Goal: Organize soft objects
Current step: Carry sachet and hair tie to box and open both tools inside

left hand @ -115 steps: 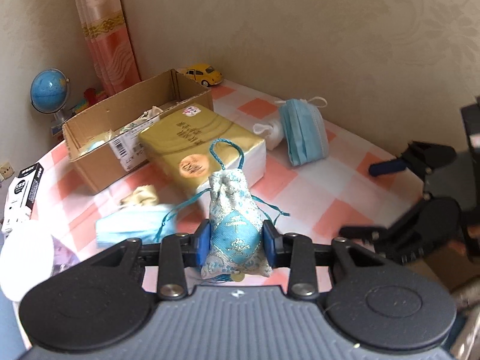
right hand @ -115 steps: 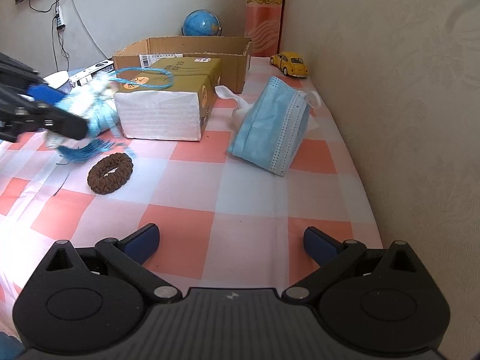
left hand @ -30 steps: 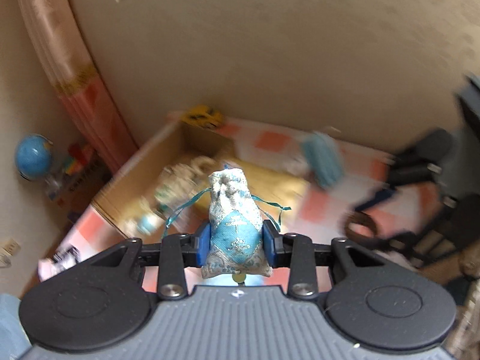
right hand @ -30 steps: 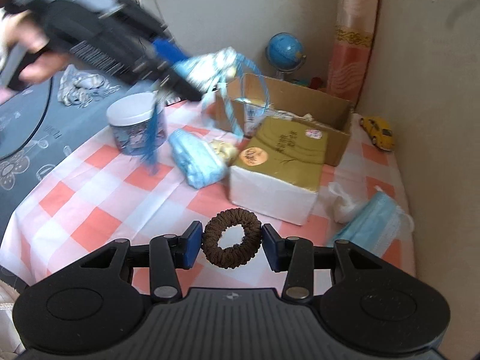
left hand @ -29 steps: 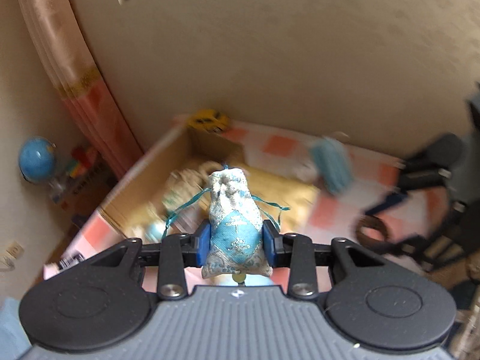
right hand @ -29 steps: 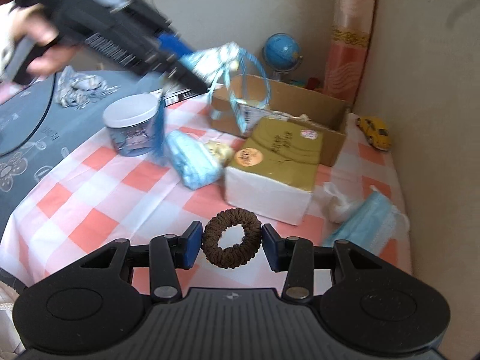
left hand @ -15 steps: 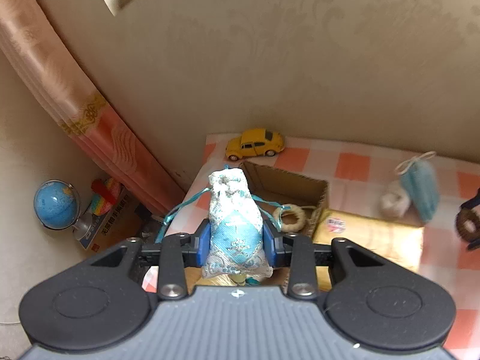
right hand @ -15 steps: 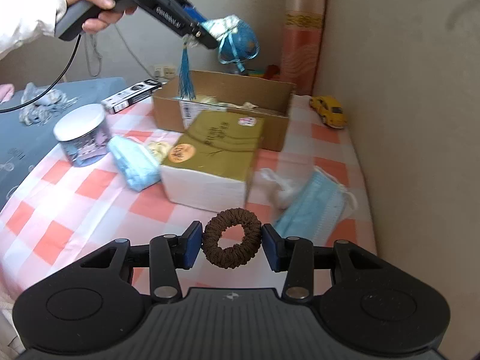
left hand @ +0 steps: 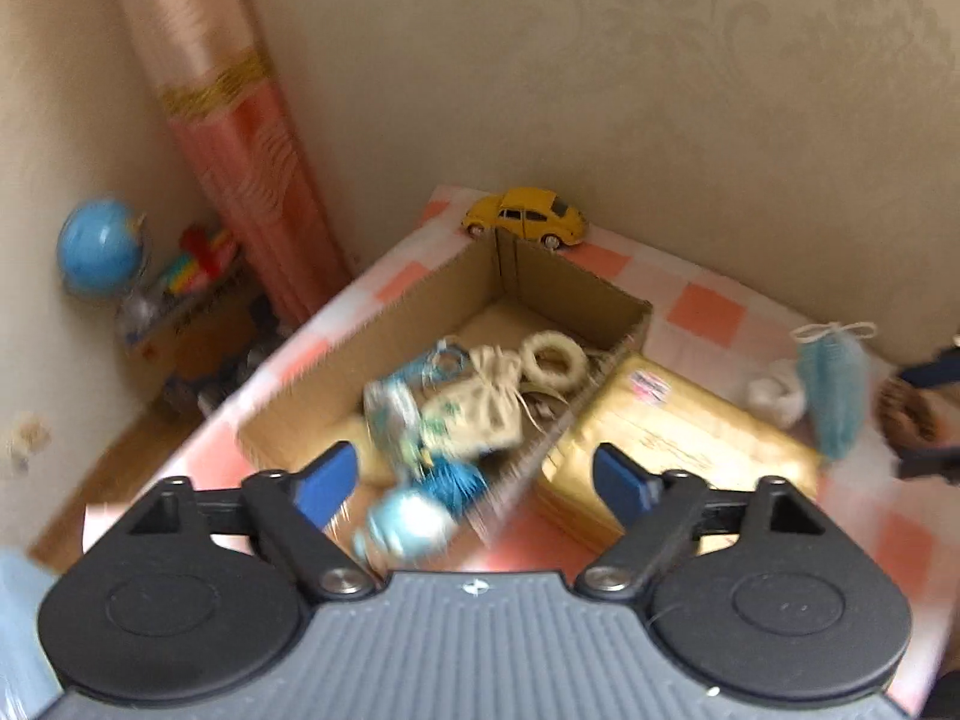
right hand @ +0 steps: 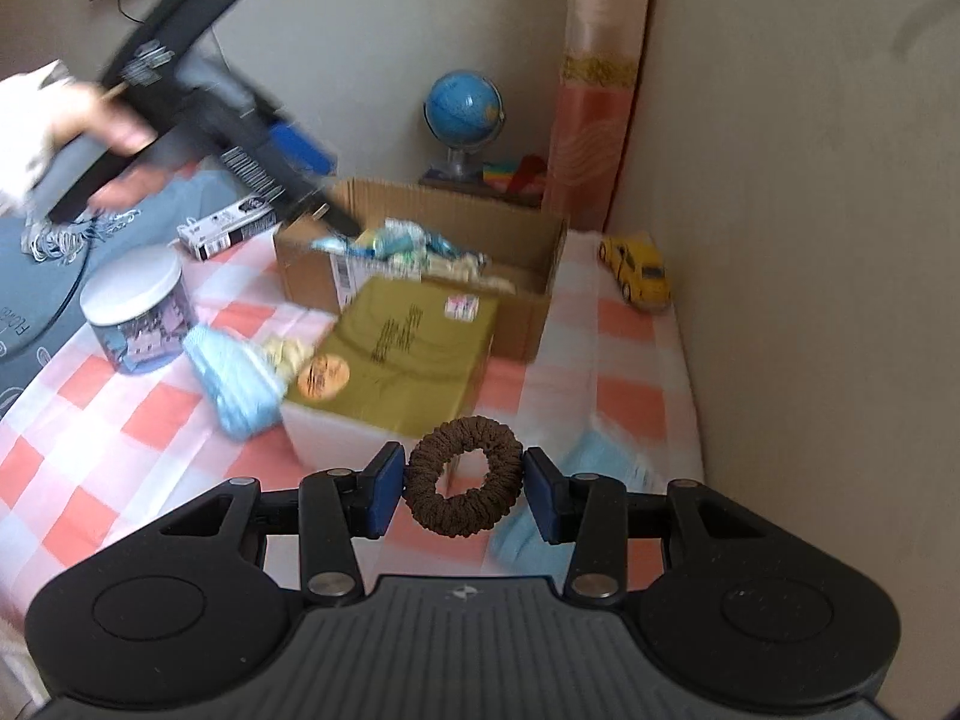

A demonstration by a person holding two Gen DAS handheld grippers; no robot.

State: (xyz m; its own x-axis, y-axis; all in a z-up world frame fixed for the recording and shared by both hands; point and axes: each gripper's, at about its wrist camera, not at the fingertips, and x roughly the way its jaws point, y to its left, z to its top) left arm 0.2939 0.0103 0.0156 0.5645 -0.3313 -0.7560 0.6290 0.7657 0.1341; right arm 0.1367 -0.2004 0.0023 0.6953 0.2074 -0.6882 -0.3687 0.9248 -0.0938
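My left gripper is open and empty above the cardboard box. The blue embroidered pouch is blurred, dropping into the box among cream soft items. In the right wrist view the left gripper hangs over the box with the pouch just below it. My right gripper is shut on a brown scrunchie, held above the table. Blue face masks lie on the checked cloth.
A gold tissue pack lies in front of the box. A yellow toy car stands by the wall. A white-lidded jar stands at the left. A globe and curtain are behind the table.
My left gripper has opened and let go of the blue pouch, which falls into the box. My right gripper has kept hold of the scrunchie and moved closer to the tissue pack.
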